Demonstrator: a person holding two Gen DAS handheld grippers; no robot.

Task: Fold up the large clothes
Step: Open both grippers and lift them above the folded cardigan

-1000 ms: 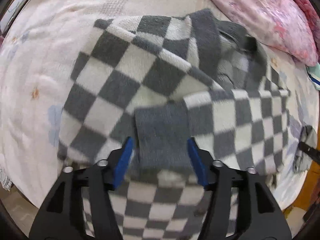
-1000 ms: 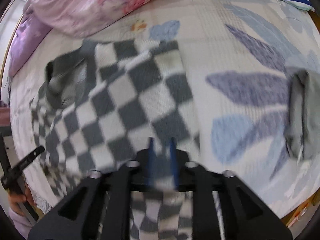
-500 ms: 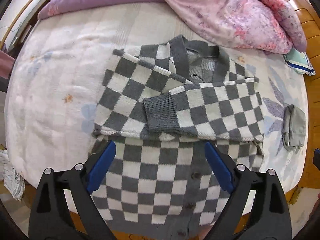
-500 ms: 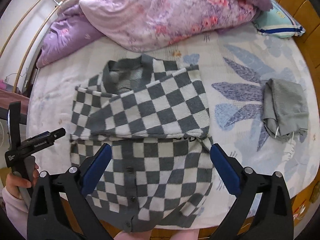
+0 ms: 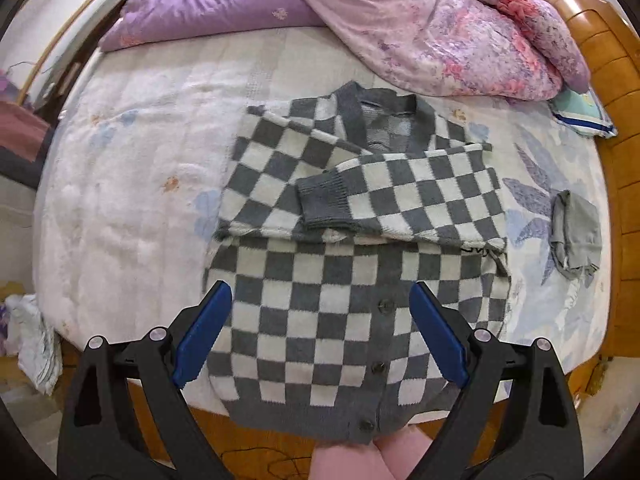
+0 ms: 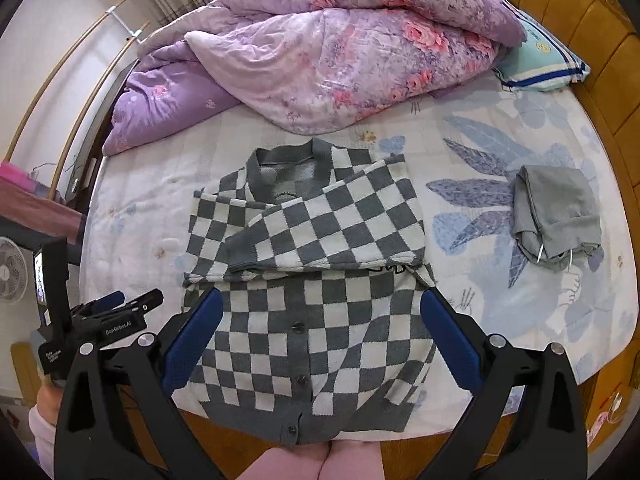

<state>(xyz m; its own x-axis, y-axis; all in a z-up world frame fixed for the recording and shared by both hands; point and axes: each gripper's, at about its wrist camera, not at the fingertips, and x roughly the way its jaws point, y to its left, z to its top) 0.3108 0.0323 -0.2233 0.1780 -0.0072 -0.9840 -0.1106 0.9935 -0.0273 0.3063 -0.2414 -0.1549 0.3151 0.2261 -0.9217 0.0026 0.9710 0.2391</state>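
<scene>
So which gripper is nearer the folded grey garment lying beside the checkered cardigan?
Right. The right gripper hovers open over the lower half of the cardigan, with the grey garment to its right; the left gripper is past the opposite edge, farther away.

A big gray-and-white checkered cardigan (image 5: 352, 280) lies flat on the bed (image 5: 140, 208), buttons up. Both sleeves are folded across its chest, and its bottom edge hangs over the bed's side.

grey-white checked cardigan (image 5: 340, 300), purple floral quilt (image 6: 340, 52)
</scene>
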